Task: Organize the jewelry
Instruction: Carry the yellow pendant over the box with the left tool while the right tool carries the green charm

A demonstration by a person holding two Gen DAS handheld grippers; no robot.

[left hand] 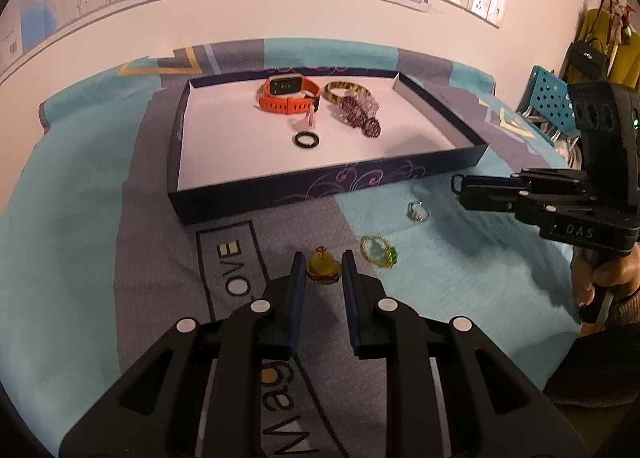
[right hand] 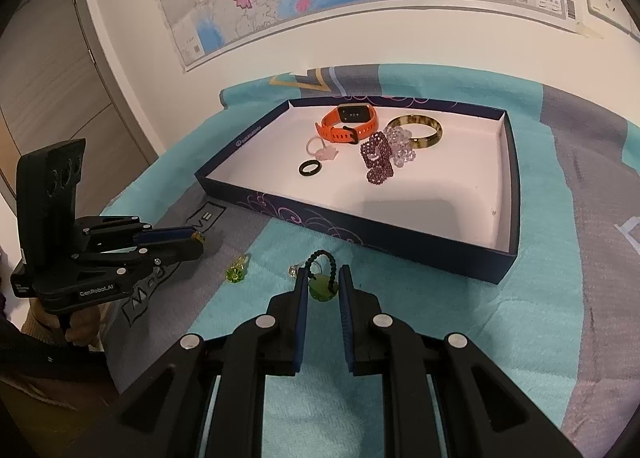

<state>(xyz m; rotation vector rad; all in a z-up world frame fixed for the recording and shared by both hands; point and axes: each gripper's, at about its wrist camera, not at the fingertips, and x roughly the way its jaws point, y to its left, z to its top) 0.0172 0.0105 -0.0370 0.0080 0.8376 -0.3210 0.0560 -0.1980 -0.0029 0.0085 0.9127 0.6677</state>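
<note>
Yellow pendant (left hand: 323,269) between fingers; green pendant (right hand: 321,286) likewise.

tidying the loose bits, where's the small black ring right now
The small black ring lies flat on the white floor of the dark blue tray, toward its front. It is just in front of the orange watch and left of the purple beaded bracelet.

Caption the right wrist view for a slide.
Right tongs grip a green pendant near the jewelry box.

Tray (right hand: 400,236) near half bare (jewelry crowds far side); low wall blocks sliding entry
</note>
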